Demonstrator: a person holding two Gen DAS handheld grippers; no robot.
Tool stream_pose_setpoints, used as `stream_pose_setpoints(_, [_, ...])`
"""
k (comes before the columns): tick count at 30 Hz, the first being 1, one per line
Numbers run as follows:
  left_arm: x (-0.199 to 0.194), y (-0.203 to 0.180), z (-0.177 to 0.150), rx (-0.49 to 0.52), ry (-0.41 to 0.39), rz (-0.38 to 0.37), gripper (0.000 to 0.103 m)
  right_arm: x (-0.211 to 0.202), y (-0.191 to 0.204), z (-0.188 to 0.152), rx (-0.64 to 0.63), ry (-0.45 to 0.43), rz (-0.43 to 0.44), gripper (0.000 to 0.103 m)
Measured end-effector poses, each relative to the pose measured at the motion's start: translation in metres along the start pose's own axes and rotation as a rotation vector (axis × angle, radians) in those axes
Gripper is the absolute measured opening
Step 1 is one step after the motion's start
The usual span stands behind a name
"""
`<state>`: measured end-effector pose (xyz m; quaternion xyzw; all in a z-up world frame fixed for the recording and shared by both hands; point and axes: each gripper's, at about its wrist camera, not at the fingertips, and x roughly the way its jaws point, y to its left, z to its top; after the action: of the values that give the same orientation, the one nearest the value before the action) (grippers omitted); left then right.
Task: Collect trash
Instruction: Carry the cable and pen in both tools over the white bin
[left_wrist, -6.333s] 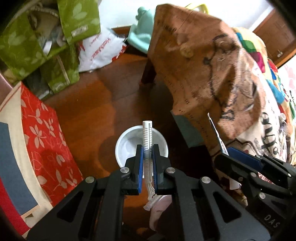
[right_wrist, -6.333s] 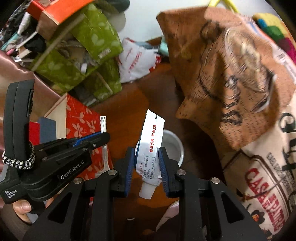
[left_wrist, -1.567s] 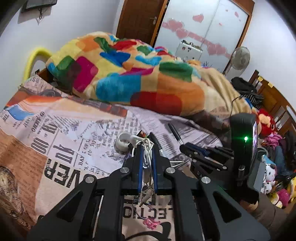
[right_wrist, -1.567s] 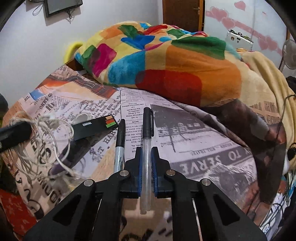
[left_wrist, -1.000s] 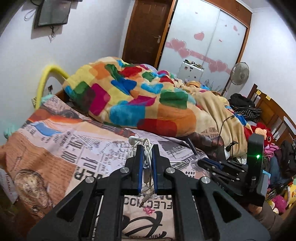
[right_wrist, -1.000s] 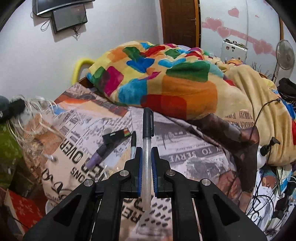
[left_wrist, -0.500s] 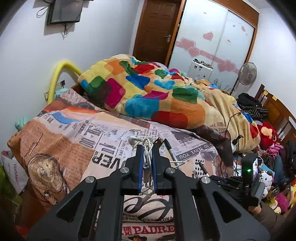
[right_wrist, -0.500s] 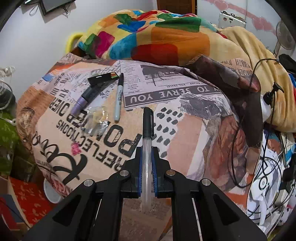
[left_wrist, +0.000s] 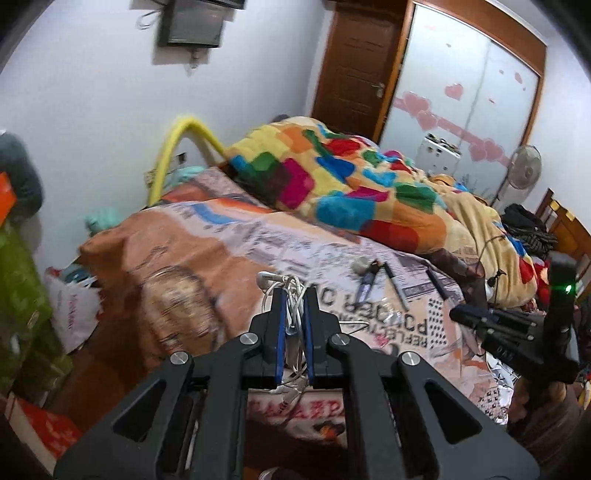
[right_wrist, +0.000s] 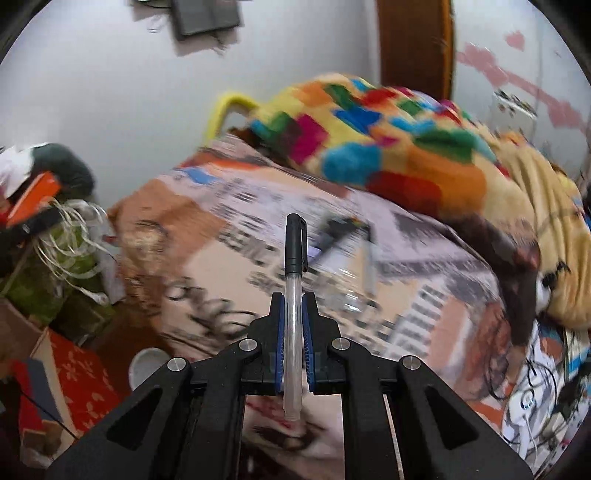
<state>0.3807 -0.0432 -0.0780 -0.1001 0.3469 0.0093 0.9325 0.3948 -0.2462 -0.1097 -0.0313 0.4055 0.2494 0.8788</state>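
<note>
My left gripper (left_wrist: 294, 295) is shut on a tangle of white earphone cable (left_wrist: 286, 286), held above the near end of the bed. My right gripper (right_wrist: 293, 301) is shut on a clear pen with a black cap (right_wrist: 294, 258) that points away from me. The right gripper (left_wrist: 480, 317) also shows at the right of the left wrist view. At the left edge of the right wrist view the white cable (right_wrist: 70, 236) hangs loose. Down on the floor stands a white bin (right_wrist: 147, 367), partly hidden by my fingers. Pens and a marker (left_wrist: 369, 284) lie on the printed sheet (left_wrist: 207, 280).
A patchwork blanket (left_wrist: 351, 184) is heaped on the far half of the bed. Green bags (left_wrist: 22, 295) and a red flowered box (right_wrist: 81, 384) crowd the floor at the left. Cables and clutter (right_wrist: 535, 398) lie at the right. A brown door (left_wrist: 354, 62) is behind the bed.
Both grippers have pulled back from the bed and swung left, each still holding its item. The floor, the white bin and the green bags have come into view.
</note>
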Motion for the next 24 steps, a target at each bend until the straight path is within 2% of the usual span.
stream_pose_setpoints(7, [-0.058, 0.064, -0.028, -0.044, -0.013, 0.090, 0.008, -0.005, 0.090, 0.005, -0.106, -0.021, 0.102, 0.008])
stream_pose_setpoints(13, [-0.096, 0.110, -0.056, -0.085, -0.031, 0.133, 0.008, 0.001, 0.151, 0.001, -0.197, 0.011, 0.176, 0.008])
stream_pose_setpoints(20, [-0.109, 0.162, -0.091, -0.157, 0.007, 0.173, 0.008, 0.019, 0.219, -0.011, -0.280, 0.072, 0.267, 0.009])
stream_pose_setpoints(24, [-0.106, 0.188, -0.114, -0.201, 0.049, 0.203, 0.008, 0.041, 0.252, -0.029, -0.336, 0.142, 0.307, 0.008])
